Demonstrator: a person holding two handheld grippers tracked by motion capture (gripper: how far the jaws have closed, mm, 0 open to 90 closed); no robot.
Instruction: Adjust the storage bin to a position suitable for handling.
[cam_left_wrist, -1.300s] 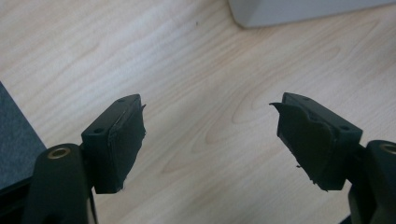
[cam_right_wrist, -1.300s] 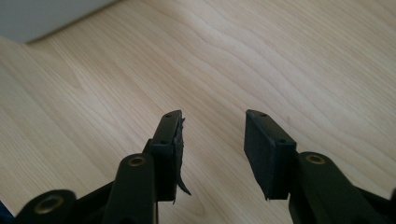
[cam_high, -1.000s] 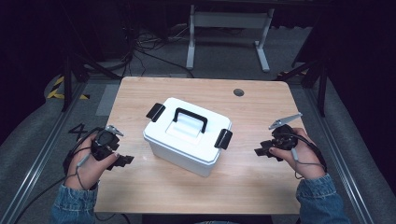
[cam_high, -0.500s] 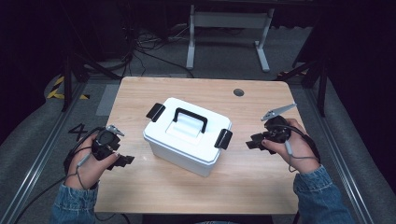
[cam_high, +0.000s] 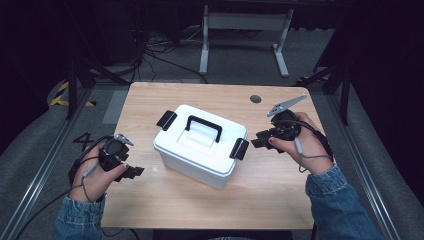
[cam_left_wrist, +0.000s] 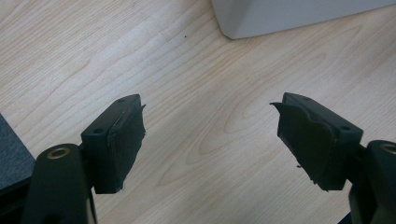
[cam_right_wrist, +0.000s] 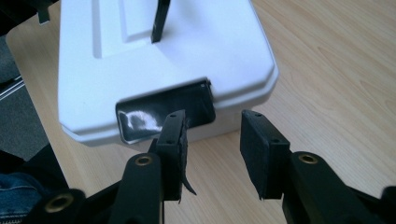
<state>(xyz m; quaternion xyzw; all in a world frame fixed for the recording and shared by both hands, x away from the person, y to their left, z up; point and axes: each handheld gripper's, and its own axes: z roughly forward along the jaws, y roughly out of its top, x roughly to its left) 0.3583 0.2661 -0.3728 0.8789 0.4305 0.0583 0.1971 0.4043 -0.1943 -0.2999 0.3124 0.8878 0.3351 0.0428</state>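
A white lidded box (cam_high: 197, 145) with a black carry handle (cam_high: 204, 127) and a black latch at each end sits mid-table. My right gripper (cam_high: 260, 140) is open just right of the box, its jaws pointing at the right latch (cam_high: 239, 148). In the right gripper view that glossy latch (cam_right_wrist: 163, 111) lies just beyond the open right gripper (cam_right_wrist: 212, 149), with nothing between the fingers. My left gripper (cam_high: 131, 171) rests low at the table's left, open over bare wood. The left gripper view shows the open left gripper (cam_left_wrist: 210, 140) and the box corner (cam_left_wrist: 289, 16) farther off.
The wooden table (cam_high: 280, 190) has a round cable hole (cam_high: 255, 99) at the back right. A metal stand (cam_high: 242, 30) and cables lie on the floor behind. Rails run along both sides of the table.
My right gripper has moved left and slightly away from me, closing in on the box's right latch. The left gripper has stayed put.
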